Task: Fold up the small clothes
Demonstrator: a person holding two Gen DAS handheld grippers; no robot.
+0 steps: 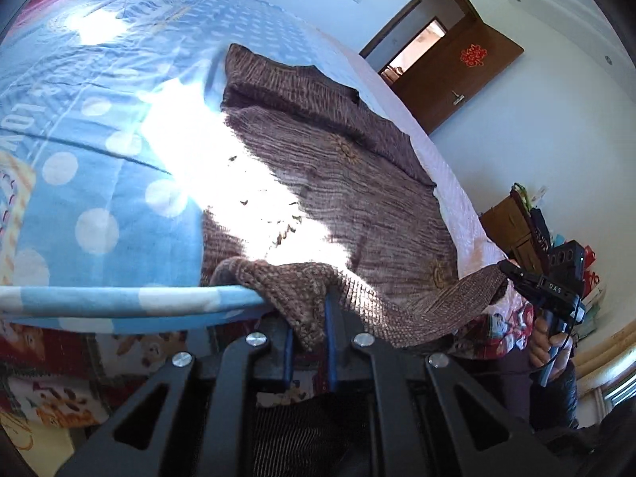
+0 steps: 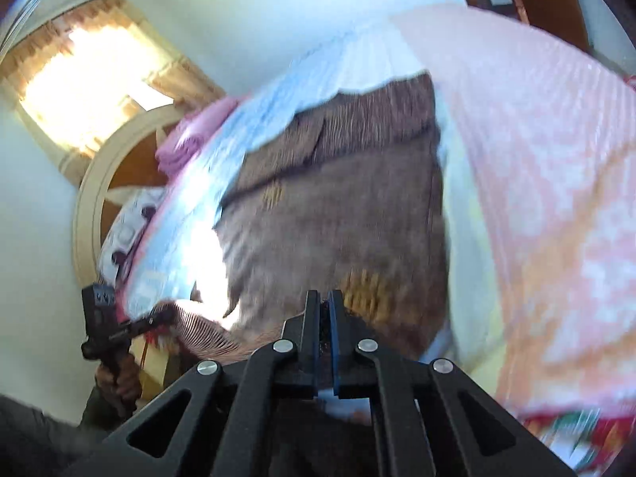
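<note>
A brown knitted sweater (image 1: pixel 338 167) lies spread on the bed, with bright sunlight across its middle. My left gripper (image 1: pixel 310 310) is shut on the near hem, and the knit bunches over its blue pads (image 1: pixel 330 318). At the right of the left wrist view, my right gripper (image 1: pixel 507 268) pinches the hem's other corner, held by a hand (image 1: pixel 548 349). The right wrist view is blurred. There the right gripper (image 2: pixel 324 298) is shut on the edge of the sweater (image 2: pixel 338 218). Far left in that view, the left gripper (image 2: pixel 165 314) holds its own corner of the hem.
A blue polka-dot blanket (image 1: pixel 79 159) covers the bed left of the sweater, and a pale pink quilt (image 2: pixel 556 198) lies to its right. A brown door (image 1: pixel 457 71) stands open beyond the bed. Bags and boxes (image 1: pixel 516 218) crowd the floor. A sunlit window (image 2: pixel 79 79) is above the headboard (image 2: pixel 91 198).
</note>
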